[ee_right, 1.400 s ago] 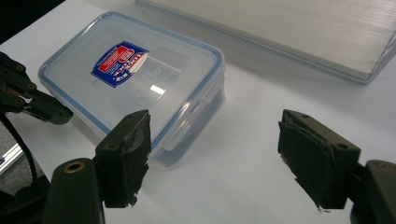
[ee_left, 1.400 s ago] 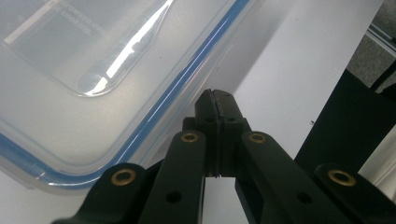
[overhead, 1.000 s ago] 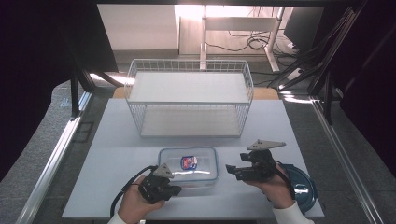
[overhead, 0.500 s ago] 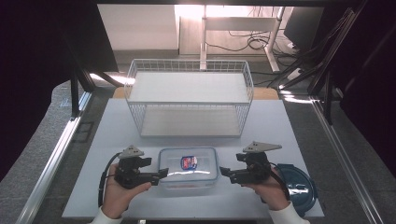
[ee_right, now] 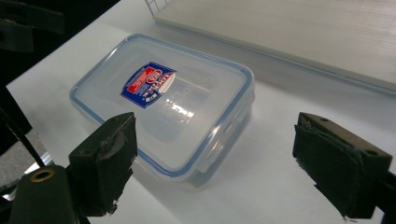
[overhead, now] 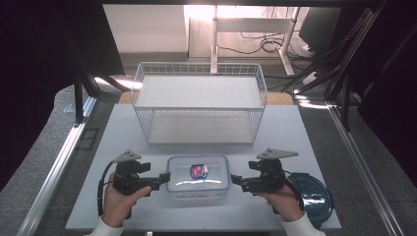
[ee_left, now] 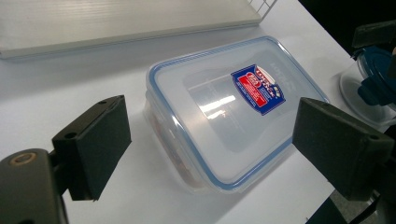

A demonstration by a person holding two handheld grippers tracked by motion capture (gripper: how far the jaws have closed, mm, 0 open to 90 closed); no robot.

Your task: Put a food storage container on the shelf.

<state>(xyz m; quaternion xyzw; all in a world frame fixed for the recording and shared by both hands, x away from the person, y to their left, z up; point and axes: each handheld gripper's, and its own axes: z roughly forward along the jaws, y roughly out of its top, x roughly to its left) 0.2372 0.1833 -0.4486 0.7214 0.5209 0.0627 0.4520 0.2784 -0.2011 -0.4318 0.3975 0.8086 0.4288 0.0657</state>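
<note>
Two hand-held grippers (jaws spread) flank lidded container (overhead: 198, 177), left (overhead: 164, 178), right (overhead: 235, 180).

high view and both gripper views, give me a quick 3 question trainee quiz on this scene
1. True or false: the clear food box has its lid on.
2. Multiple choice: what lies on the table beside the right gripper, on its outer side? A) a round dark blue lid B) a red mug C) a spoon
3. Fill in: the left gripper is ___, its fingers spread either side of the box's end.

Key
1. True: the blue-rimmed lid with its sticker sits on top.
2. A
3. open
</note>
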